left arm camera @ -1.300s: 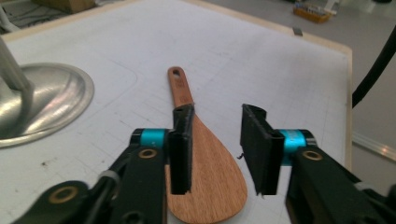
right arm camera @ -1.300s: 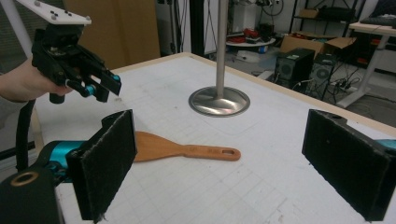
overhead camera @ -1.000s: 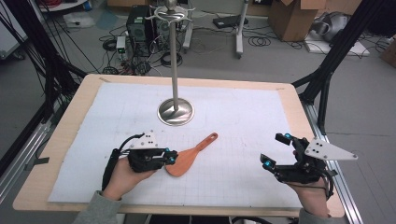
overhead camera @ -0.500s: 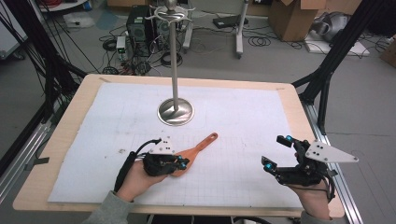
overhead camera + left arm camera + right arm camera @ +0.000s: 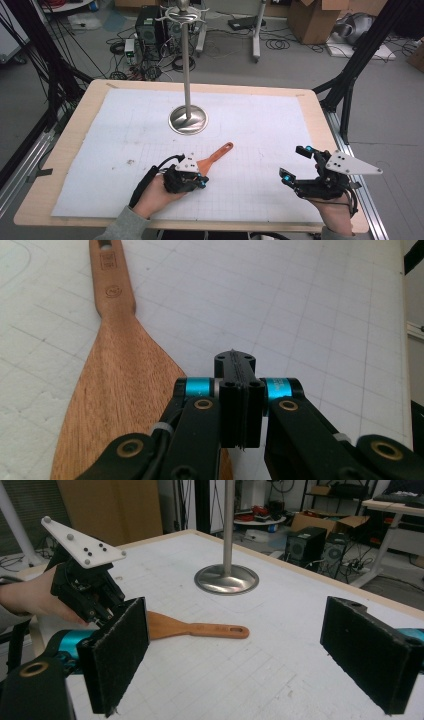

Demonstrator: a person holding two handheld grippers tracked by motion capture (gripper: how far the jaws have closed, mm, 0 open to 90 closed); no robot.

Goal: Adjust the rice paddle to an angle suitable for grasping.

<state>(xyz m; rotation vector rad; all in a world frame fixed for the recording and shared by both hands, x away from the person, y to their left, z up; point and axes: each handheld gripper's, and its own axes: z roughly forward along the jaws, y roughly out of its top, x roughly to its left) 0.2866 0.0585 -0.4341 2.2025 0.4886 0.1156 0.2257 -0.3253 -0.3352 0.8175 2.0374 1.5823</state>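
Note:
A wooden spatula (image 5: 216, 155) lies flat on the white gridded mat, its handle pointing toward the metal stand. My left gripper (image 5: 201, 182) sits low over the blade's near end. In the left gripper view its jaws (image 5: 235, 362) are pressed together with nothing between them, and the spatula blade (image 5: 115, 375) lies just to their left. At the table's right, my right gripper (image 5: 295, 162) is held wide open and empty. The right gripper view looks between its pads (image 5: 250, 645) at the spatula (image 5: 200, 628) and the left gripper (image 5: 92, 600).
A tall metal stand with a round base (image 5: 187, 121) rises from the middle of the mat, with hooks at its top. The white mat (image 5: 260, 125) covers most of the wooden table (image 5: 85, 107). Cables, boxes and black frame legs surround the table.
My left gripper has slid to the right and now sits over the spatula's blade. The spatula and the right gripper have stayed where they were.

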